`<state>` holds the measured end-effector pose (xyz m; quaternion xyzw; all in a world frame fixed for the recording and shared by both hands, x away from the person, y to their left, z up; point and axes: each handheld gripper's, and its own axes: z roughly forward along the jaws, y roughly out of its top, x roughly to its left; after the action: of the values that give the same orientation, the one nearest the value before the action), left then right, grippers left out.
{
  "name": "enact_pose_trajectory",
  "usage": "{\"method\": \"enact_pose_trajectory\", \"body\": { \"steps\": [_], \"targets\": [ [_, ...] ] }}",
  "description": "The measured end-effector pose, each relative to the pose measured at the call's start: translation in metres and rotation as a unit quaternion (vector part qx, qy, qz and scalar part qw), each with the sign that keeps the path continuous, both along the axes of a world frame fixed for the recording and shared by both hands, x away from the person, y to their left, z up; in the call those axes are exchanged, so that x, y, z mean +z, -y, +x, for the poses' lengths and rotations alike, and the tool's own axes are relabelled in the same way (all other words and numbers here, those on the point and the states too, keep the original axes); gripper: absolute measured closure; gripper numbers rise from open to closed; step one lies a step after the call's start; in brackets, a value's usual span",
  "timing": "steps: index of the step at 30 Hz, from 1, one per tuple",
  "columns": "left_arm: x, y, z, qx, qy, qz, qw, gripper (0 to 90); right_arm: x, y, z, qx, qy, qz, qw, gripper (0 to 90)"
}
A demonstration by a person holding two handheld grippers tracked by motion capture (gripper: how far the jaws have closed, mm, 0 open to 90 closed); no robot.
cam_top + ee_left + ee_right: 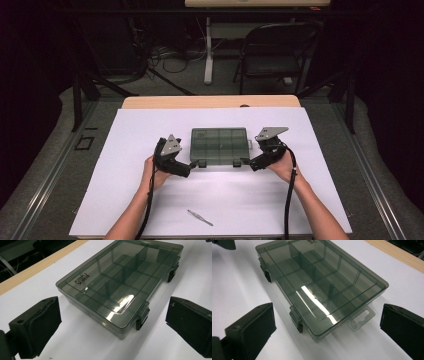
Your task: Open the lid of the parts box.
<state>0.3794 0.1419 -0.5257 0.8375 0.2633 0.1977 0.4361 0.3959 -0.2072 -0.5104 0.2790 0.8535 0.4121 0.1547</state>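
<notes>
2 grippers flanked the box (219,145), each at 1 near corner of it, on the side where its 2 latches sat. The box lay flat on the white sheet (125,150), lid shut and both latches apparently down, so the likely work in hand was opening it.

The left gripper (196,164) came in at the box's near left corner. In the left gripper view its jaws stood wide apart and held nothing, with the left latch (142,318) lying between them, nearer the right jaw. That spread suited a pinch or a flick on the latch, not a grip on the whole box.

The right gripper (243,162) mirrored it at the box's near right corner. In the right gripper view its jaws were likewise wide and empty; the right latch (296,320) and the hang tab (361,318) on the box's end both sat in the gap. Working both latches at once would probably keep the light box from sliding.

Nearer the person than the box, well apart from it, lay tweezers (200,217), untouched, perhaps meant for the compartments once the lid was up.
</notes>
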Motion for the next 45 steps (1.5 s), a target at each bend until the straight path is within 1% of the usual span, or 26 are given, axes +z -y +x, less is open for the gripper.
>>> {"method": "enact_pose_trajectory", "body": {
  "steps": [2,5,6,8,10,16,17,22,24,25,26,29,30,31,34,36,40,45],
  "targets": [
    [-0.003,0.0,0.002,-0.001,-0.004,-0.001,1.0,0.0,-0.002,-0.001,-0.001,0.001,-0.002,-0.009,1.0,0.0],
    [-0.005,0.001,0.004,-0.004,-0.008,0.002,1.0,0.0,-0.005,0.0,-0.001,0.002,-0.008,-0.016,0.9998,0.0],
    [-0.006,0.002,0.004,-0.005,-0.01,0.005,0.9999,0.0,-0.008,0.001,0.0,0.002,-0.008,-0.01,0.9999,0.0],
    [-0.008,0.003,0.004,-0.007,-0.014,0.007,0.9999,0.0,-0.009,0.002,0.001,0.001,-0.016,-0.012,0.9998,0.0],
    [-0.01,0.003,0.005,-0.011,-0.016,0.015,0.9997,0.0,-0.011,0.001,0.0,0.003,-0.015,-0.012,0.9998,0.0],
    [-0.015,0.003,0.006,-0.013,-0.029,0.023,0.9992,0.6,-0.016,0.0,-0.001,0.01,-0.022,-0.031,0.9992,1.9],
    [-0.015,0.003,0.005,-0.015,-0.029,0.025,0.9991,1.1,-0.017,0.0,-0.001,0.011,-0.021,-0.028,0.9993,2.1],
    [-0.018,0.003,0.005,-0.017,-0.033,0.03,0.9989,4.3,-0.018,-0.001,-0.002,0.014,-0.027,-0.038,0.9988,4.0],
    [-0.019,0.002,0.006,-0.019,-0.034,0.03,0.9988,5.7,-0.019,-0.002,-0.001,0.016,-0.03,-0.043,0.9985,4.6],
    [-0.019,0.002,0.006,-0.019,-0.034,0.03,0.9988,6.7,-0.019,-0.002,-0.001,0.017,-0.032,-0.042,0.9984,5.1],
    [-0.019,0.002,0.006,-0.02,-0.035,0.03,0.9987,7.7,-0.02,-0.002,-0.001,0.016,-0.03,-0.039,0.9987,5.6],
    [-0.02,0.002,0.006,-0.022,-0.036,0.032,0.9986,12.8,-0.02,-0.001,-0.001,0.015,-0.033,-0.042,0.9985,8.2],
    [-0.02,0.002,0.006,-0.022,-0.038,0.031,0.9985,14.9,-0.021,-0.001,-0.001,0.013,-0.027,-0.034,0.999,9.4],
    [-0.02,0.002,0.006,-0.023,-0.037,0.034,0.9985,15.4,-0.021,0.0,-0.001,0.014,-0.028,-0.034,0.9989,11.1],
    [-0.021,0.002,0.006,-0.023,-0.039,0.037,0.9983,17.8,-0.021,0.0,0.0,0.012,-0.027,-0.035,0.9989,14.4],
    [-0.021,0.002,0.007,-0.023,-0.04,0.038,0.9982,20.1,-0.021,0.0,-0.001,0.008,-0.031,-0.043,0.9986,15.4],
    [-0.022,0.001,0.007,-0.023,-0.04,0.041,0.9981,25.0,-0.021,0.0,-0.001,0.005,-0.03,-0.042,0.9986,20.8],
    [-0.022,0.002,0.006,-0.025,-0.039,0.042,0.998,29.5,-0.022,0.0,-0.001,0.004,-0.03,-0.048,0.9984,26.9]
  ]
}}
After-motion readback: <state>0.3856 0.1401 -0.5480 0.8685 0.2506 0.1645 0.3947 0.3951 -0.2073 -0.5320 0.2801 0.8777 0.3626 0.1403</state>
